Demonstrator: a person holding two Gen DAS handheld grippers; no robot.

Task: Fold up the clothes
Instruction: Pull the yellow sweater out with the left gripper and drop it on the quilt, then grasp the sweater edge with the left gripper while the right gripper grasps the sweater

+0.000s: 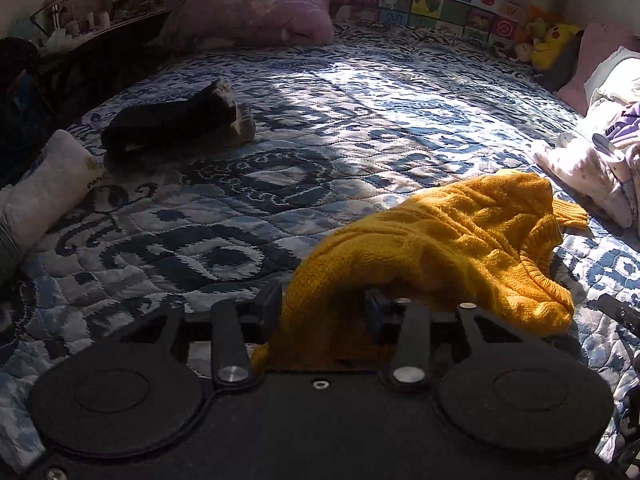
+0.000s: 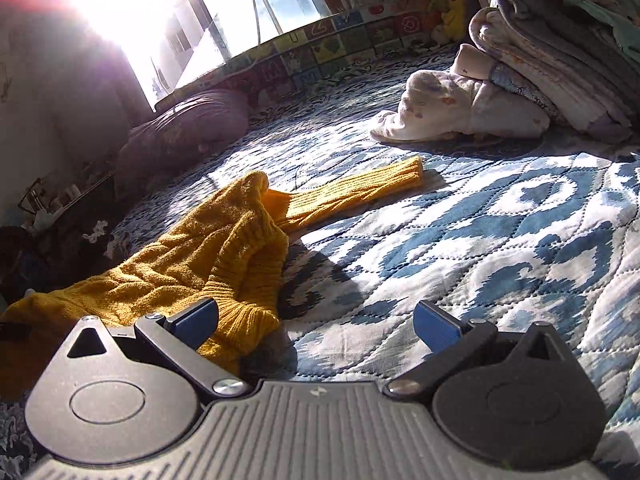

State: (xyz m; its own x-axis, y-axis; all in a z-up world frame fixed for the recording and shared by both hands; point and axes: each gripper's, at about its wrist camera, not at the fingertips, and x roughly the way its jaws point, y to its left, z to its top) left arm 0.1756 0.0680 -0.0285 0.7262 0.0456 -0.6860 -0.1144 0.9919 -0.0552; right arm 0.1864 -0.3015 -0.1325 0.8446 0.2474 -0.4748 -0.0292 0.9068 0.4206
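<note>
A mustard-yellow knitted sweater [image 1: 460, 240] lies crumpled on the blue-and-white quilted bed [image 1: 320, 128]. My left gripper [image 1: 324, 306] is shut on a bunched edge of the sweater, and the fabric fills the gap between its two fingers. In the right wrist view the sweater [image 2: 180, 264] lies left of centre, with one sleeve [image 2: 360, 192] stretched out flat to the right. My right gripper [image 2: 316, 322] is open just above the quilt. Its left finger [image 2: 196, 318] rests against the sweater's ribbed hem, and its right finger is over bare quilt.
A dark garment [image 1: 172, 120] lies at the far left of the bed, with a rolled white towel [image 1: 44, 192] nearer. A pink pillow [image 1: 256, 12] and plush toys [image 1: 552, 40] are at the head. White clothes [image 2: 440, 108] and stacked blankets [image 2: 560, 60] occupy the right side.
</note>
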